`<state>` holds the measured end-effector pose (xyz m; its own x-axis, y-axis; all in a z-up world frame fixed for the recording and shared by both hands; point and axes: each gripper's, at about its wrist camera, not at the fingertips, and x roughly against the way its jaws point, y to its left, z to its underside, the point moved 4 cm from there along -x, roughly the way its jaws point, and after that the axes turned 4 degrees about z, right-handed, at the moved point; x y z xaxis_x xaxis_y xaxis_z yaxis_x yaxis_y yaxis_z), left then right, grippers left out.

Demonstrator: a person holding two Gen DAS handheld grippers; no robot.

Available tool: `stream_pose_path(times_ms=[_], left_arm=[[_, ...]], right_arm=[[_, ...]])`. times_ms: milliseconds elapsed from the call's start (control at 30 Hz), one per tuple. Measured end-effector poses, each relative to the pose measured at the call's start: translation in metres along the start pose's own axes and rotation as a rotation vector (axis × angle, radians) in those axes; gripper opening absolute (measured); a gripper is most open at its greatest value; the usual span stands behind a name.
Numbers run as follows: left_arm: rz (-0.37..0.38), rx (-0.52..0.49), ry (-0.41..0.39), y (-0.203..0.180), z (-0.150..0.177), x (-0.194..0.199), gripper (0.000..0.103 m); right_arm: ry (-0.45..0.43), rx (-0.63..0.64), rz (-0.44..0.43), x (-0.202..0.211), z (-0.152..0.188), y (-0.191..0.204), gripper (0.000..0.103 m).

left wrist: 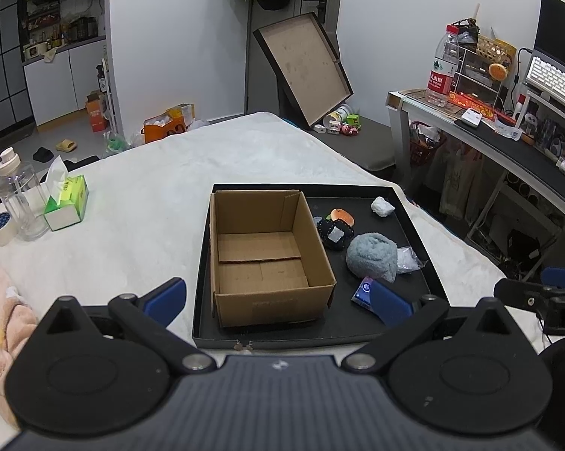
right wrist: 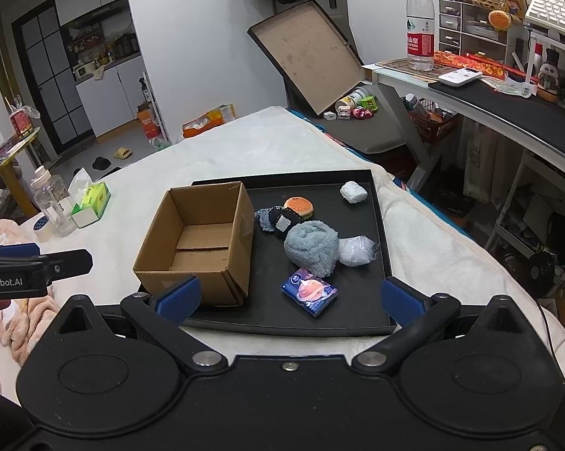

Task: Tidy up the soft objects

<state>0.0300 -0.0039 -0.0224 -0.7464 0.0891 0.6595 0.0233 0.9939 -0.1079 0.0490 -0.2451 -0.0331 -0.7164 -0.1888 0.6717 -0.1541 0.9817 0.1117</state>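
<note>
An empty cardboard box (left wrist: 260, 259) (right wrist: 199, 240) stands in the left half of a black tray (left wrist: 421, 259) (right wrist: 380, 218) on the bed. To its right lie a rolled grey towel (left wrist: 372, 257) (right wrist: 312, 248), a burger plush (left wrist: 342, 217) (right wrist: 299, 206), a dark fabric piece (left wrist: 333, 233) (right wrist: 280, 221), two white wads (left wrist: 382, 206) (right wrist: 353, 191) and a blue tissue pack (left wrist: 361, 293) (right wrist: 309, 292). My left gripper (left wrist: 278, 300) is open at the tray's near edge, holding nothing. My right gripper (right wrist: 290, 298) is open too, nearest the tissue pack.
A white blanket (left wrist: 151, 188) covers the bed. At its left stand a clear bottle (left wrist: 19, 203), a green tissue box (left wrist: 66, 203) and a tape roll (left wrist: 2, 227). A pink cloth (left wrist: 4, 323) lies near left. A cluttered desk (right wrist: 508, 94) stands right.
</note>
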Motion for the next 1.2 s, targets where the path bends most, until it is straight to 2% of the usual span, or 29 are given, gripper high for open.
stream_pose_path(times_ms=[1200], left_arm=[[-0.010, -0.010, -0.007, 0.0023, 0.0009, -0.0007, 0.103]], right_arm=[[-0.005, -0.005, 0.015, -0.0018, 0.0006, -0.0045, 0.103]])
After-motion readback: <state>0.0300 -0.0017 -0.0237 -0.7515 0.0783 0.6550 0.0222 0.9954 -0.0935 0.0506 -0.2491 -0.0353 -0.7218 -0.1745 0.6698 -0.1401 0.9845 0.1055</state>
